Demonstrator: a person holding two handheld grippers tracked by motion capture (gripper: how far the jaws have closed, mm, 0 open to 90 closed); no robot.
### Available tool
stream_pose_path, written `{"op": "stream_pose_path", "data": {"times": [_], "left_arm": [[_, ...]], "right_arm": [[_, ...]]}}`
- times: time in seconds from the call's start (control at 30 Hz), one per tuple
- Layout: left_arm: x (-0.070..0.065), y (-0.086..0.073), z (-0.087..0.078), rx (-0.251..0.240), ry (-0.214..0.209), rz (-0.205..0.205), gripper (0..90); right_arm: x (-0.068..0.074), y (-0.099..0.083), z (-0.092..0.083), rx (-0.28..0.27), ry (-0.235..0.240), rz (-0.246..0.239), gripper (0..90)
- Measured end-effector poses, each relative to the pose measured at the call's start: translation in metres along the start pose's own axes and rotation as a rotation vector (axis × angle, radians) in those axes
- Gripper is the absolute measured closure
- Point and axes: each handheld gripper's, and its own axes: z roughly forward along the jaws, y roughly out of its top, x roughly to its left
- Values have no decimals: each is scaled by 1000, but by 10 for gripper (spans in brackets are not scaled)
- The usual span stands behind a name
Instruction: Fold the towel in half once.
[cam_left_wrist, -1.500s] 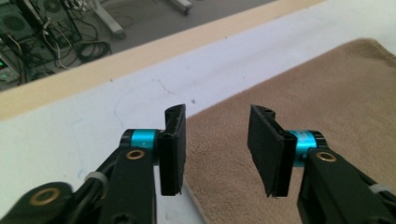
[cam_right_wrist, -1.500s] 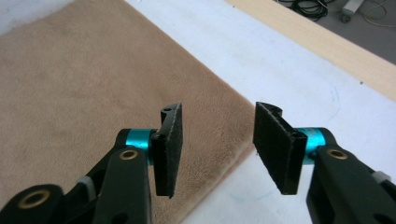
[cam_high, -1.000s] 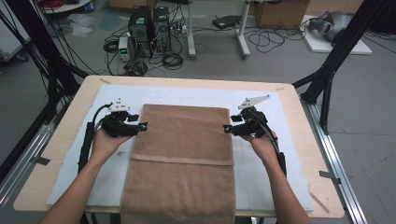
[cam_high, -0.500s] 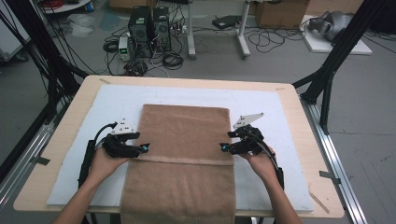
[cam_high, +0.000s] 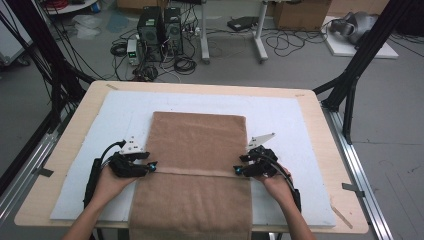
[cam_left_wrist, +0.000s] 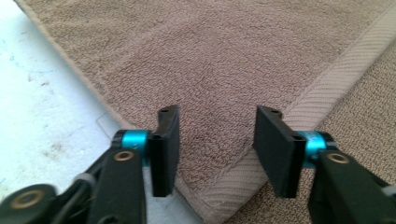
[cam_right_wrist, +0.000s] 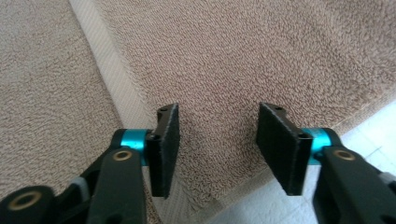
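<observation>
The brown towel (cam_high: 197, 165) lies mid-table on the white mat (cam_high: 100, 125). The left gripper (cam_high: 150, 167) at nine o'clock and the right gripper (cam_high: 239, 170) at three have just been closing, jaws apart over its folded corners, gripping nothing.

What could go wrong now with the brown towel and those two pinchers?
1. Both jaws stand apart over the folded corners, not pinching. The left hand-held gripper and the right hand-held gripper have just been closing, and might catch only the top layer of the towel.
2. If one side grips first, the folded edge could go crooked.
3. The towel's near end hangs over the table edge, so its weight might drag the fold loose.
</observation>
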Motion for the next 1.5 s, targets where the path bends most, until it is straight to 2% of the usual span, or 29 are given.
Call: {"op": "stream_pose_path", "data": {"times": [0.27, 0.47, 0.6, 0.73, 0.87, 1.03, 1.2, 1.4, 1.5], "left_arm": [[-5, 1, 5, 13, -26, 29, 781], [-6, 2, 4, 11, -16, 21, 859], [-5, 3, 1, 2, -16, 18, 863], [-3, 4, -4, -31, -28, -4, 864], [-4, 6, -10, -51, -28, -6, 865], [-6, 9, -20, -80, -27, 3, 866], [-8, 11, -29, -89, -33, 19, 866], [-13, 2, -33, -91, -47, 16, 866], [-18, -3, -34, -95, -35, 38, 866]], "right_arm": [[0, 1, 2, 4, 0, -15, 719], [-6, 1, 1, -8, 37, -3, 823], [-6, 3, -2, -8, 39, -15, 842], [-6, 7, -6, -6, 39, -22, 845], [-4, 12, -14, -25, 32, -39, 845], [0, 15, -21, -30, 28, -56, 845], [3, 17, -27, -38, 32, -65, 845], [8, 14, -30, -28, 65, -59, 843], [10, 8, -28, -41, 76, -58, 843]]}}
